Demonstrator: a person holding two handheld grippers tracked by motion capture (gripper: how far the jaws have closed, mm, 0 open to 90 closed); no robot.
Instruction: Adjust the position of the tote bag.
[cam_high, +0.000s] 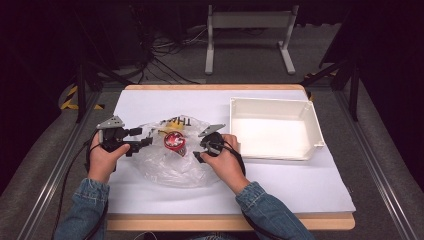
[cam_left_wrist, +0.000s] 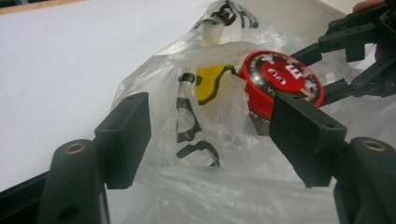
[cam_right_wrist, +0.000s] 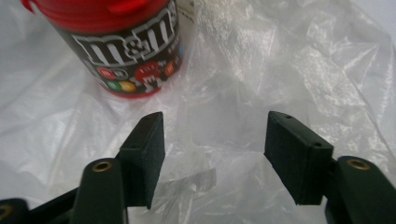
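On the white-covered table (cam_high: 150, 102), the red-lidded candy tub (cam_high: 174, 141) stands on the crumpled plastic bag (cam_high: 170, 165) near the front edge, both the left gripper (cam_high: 145, 142) and the right gripper (cam_high: 199, 152) released, the white bin (cam_high: 272, 107) unfilled.

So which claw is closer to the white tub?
The right claw. It sits over the plastic bag, just left of the white tub. The left claw is at the bag's far left edge, farther away.
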